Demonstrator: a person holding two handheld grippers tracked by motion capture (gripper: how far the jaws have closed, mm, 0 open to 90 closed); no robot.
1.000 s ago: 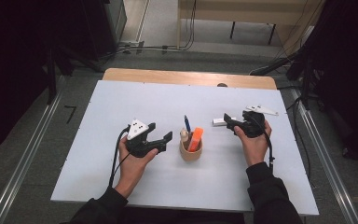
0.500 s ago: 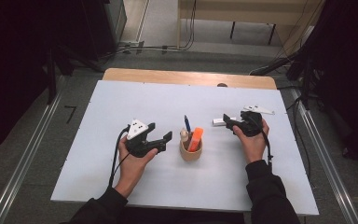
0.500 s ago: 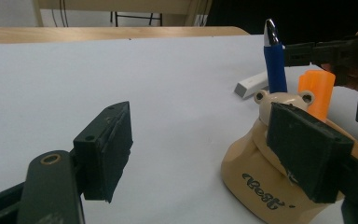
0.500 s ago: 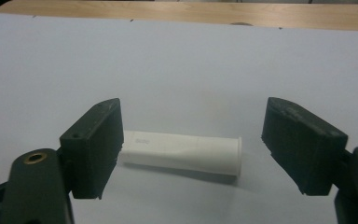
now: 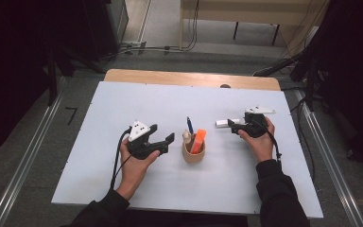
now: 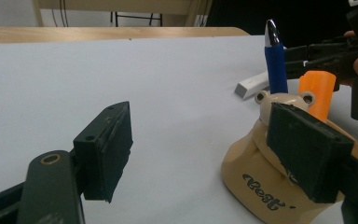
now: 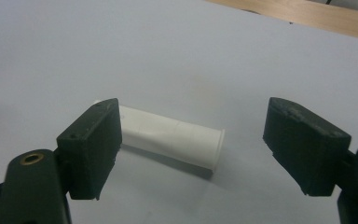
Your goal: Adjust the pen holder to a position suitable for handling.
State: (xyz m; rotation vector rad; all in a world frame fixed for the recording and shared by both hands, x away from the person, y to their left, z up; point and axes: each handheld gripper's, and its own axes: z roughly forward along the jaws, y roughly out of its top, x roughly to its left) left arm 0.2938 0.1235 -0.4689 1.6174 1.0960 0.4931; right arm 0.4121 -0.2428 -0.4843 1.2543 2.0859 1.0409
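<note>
White cylinder (image 7: 172, 139) flat on table (image 7: 177, 51), seemingly untouched between parted fingers (image 7: 91, 147).

One cup (image 5: 193, 155), three pens inside, one white tube (image 7: 172, 140).

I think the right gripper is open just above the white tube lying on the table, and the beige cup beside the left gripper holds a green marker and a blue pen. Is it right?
Not fully. The marker in the beige cup is orange, not green, as the high view and left gripper view show. The rest holds: right gripper open over the white tube, blue pen in the cup.

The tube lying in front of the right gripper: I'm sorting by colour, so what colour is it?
The tube is plain white, clearest in the right gripper view.
</note>
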